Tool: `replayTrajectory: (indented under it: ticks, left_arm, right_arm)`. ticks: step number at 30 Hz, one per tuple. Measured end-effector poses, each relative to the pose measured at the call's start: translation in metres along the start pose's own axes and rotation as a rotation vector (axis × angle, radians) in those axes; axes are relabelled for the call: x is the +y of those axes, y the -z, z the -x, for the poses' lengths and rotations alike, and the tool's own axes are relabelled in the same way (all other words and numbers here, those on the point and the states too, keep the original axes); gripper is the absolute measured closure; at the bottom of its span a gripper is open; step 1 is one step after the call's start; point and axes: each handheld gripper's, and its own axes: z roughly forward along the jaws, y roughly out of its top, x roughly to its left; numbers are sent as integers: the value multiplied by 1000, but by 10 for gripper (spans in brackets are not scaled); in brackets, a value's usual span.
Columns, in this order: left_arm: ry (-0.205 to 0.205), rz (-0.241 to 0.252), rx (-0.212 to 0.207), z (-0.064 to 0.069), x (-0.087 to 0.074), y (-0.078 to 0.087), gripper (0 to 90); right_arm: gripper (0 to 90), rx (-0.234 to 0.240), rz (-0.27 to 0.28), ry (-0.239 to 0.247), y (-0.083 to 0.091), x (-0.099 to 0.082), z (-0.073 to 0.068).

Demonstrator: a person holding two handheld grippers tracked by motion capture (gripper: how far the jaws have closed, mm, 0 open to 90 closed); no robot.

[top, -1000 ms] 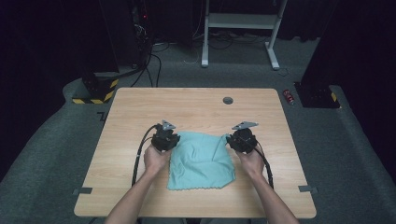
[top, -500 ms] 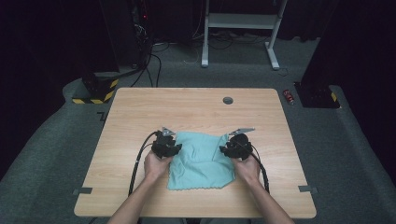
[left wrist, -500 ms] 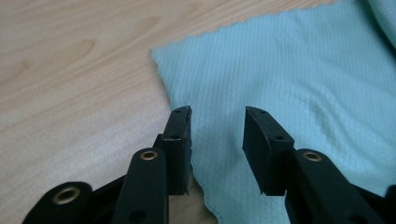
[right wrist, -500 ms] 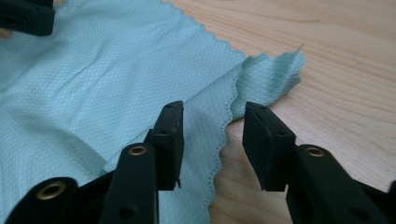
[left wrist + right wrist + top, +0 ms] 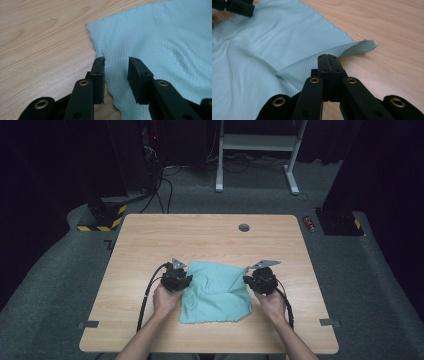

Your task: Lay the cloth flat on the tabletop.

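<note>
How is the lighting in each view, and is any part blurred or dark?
High view: table evenly lit, surroundings nearly black, slightly soft. Left gripper view: cloth sharp, one dark patch on it, near jaws slightly soft. Right gripper view: black jaws dim, far cloth edge soft.

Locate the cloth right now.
High view: the cloth lies flat on the table, near-centre, between the left gripper and right gripper, which pinches its edge.

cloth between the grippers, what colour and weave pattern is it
Light teal cloth with a fine diamond-grid weave and scalloped edge; clearest in the left gripper view.
</note>
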Motion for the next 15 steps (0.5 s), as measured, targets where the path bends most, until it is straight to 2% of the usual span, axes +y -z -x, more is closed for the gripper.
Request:
replayTrajectory:
  ticks: [5,7,8,10,11,13,15]
  left_arm:
    - [6,1,2,-2,0,0,747]
    - [3,-2,6,-2,0,0,761]
    - [0,-4,8,-2,1,0,767]
    - [-2,-7,8,-3,2,-1,774]
    - [0,-8,8,-3,3,-1,774]
    - [3,-11,17,-3,5,-3,763]
    - [9,-1,23,-3,7,-3,735]
  right_arm:
    - [900,-17,-56,-15,-1,-18,2]
    - [895,-14,-78,-36,-5,-22,4]
    - [859,-8,-83,-52,-6,-23,4]
    - [722,-15,-50,-76,-6,-20,6]
    - [683,-36,-25,-83,-4,-17,6]
    - [649,-75,11,-82,-3,-7,6]
    - [628,-106,13,-67,-7,4,4]
